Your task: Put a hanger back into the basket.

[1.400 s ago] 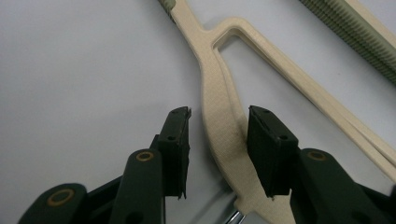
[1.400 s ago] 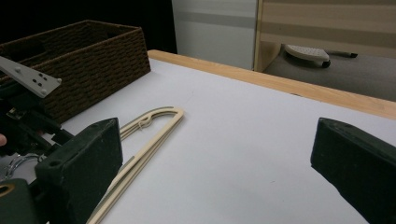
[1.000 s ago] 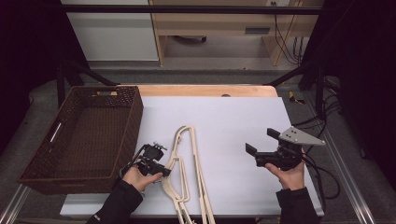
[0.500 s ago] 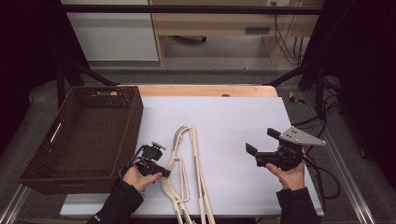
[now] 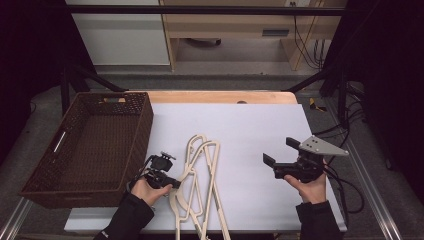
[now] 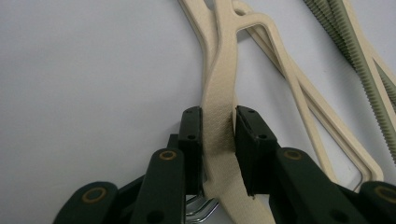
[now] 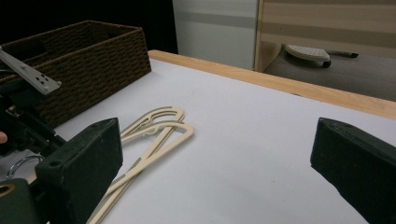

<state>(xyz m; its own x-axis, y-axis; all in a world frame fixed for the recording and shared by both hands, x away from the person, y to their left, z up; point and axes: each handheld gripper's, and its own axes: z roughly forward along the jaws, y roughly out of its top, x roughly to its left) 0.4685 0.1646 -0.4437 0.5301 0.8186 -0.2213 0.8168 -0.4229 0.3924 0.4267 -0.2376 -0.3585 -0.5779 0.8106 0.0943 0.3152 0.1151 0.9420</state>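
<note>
The left tongs (image 6: 218,140) have just closed onto the top cream hanger (image 6: 219,100), lying near the counter's (image 5: 240,125) front edge. Lift slowly so the lower hangers stay put. The right tongs (image 5: 281,159) wait, spread apart; the basket (image 5: 47,192) sits beyond.

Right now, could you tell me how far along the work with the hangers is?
Early. The left gripper has just closed on one cream hanger, lying on the white table. The right gripper waits open. The wicker basket holds no hangers.
</note>
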